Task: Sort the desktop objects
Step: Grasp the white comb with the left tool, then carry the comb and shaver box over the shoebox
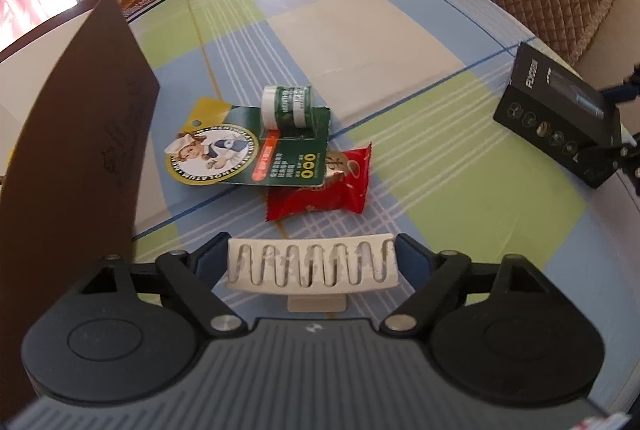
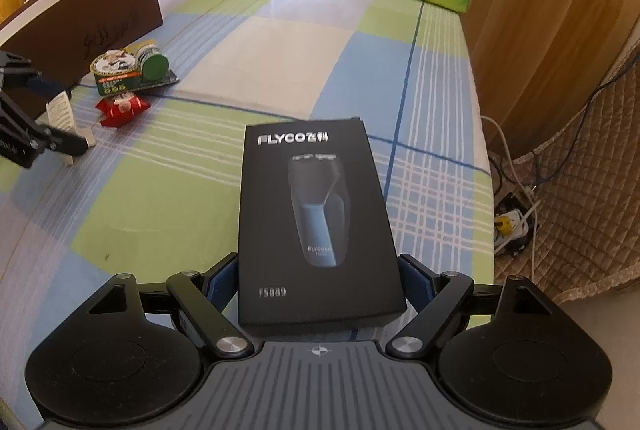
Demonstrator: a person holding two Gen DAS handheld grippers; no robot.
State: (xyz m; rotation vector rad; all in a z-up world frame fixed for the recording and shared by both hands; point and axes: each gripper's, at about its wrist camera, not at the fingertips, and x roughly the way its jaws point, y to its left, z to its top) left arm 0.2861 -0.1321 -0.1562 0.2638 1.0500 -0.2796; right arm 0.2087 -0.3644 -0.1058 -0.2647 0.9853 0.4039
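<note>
Shaver box point(image 2: 320, 226) sits pinched between the right gripper point(image 2: 320, 282) fingers above the checked counter point(image 2: 160, 214). Left gripper point(image 1: 312, 262) fingers pinch a white slotted comb-like piece point(image 1: 312, 264), near the balm card point(image 1: 248, 146) and red sachet point(image 1: 320, 194).
</note>
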